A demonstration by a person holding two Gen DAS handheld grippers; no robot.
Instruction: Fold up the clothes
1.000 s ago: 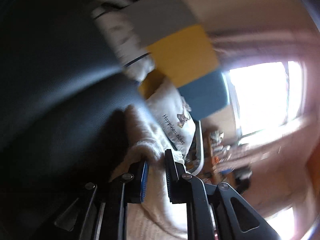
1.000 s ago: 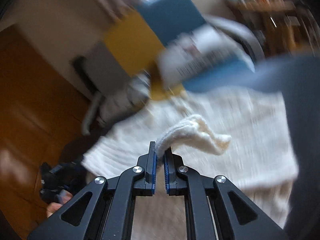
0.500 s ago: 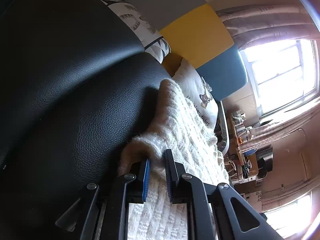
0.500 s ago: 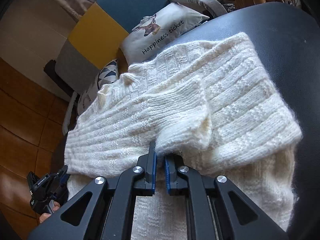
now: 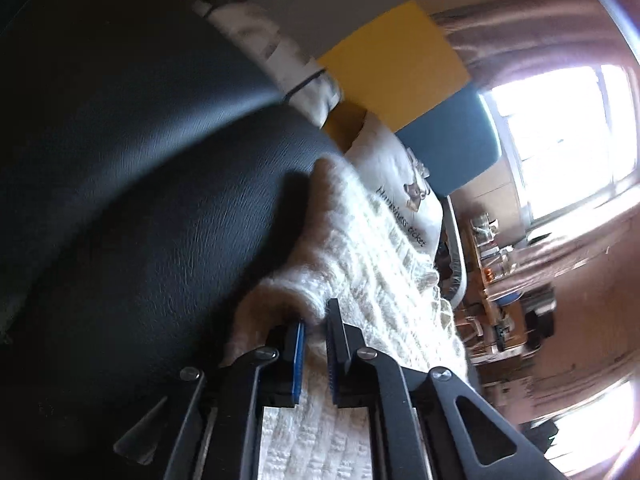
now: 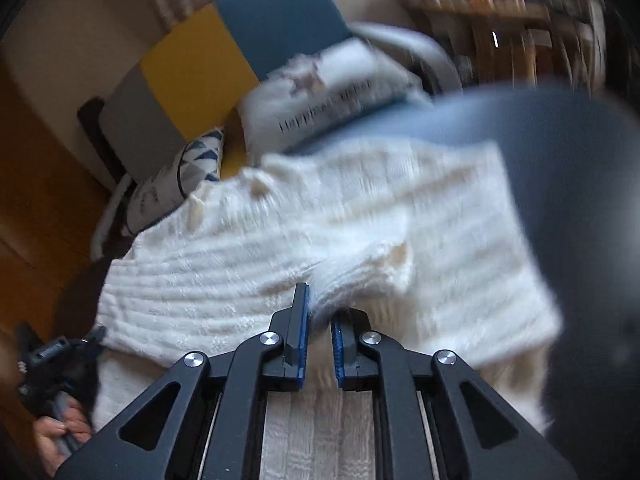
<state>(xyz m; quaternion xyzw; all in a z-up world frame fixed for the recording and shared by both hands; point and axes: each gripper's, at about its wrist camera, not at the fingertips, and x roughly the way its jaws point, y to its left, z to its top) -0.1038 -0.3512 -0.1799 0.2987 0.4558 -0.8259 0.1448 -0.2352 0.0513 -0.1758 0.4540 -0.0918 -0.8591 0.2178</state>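
Lying across one black leather seat [image 5: 152, 184] is one cream knitted sweater [image 6: 280, 248], folded over itself. Two grippers work it: the left gripper [image 5: 315, 334] is closing on a bunched edge, the right gripper [image 6: 320, 320] pinches a folded sleeve end. Two printed cushions [image 6: 328, 92] sit beyond.

Cream ribbed knit sweater [image 6: 248, 264], sleeve folded across, on black seat [image 5: 140, 184]
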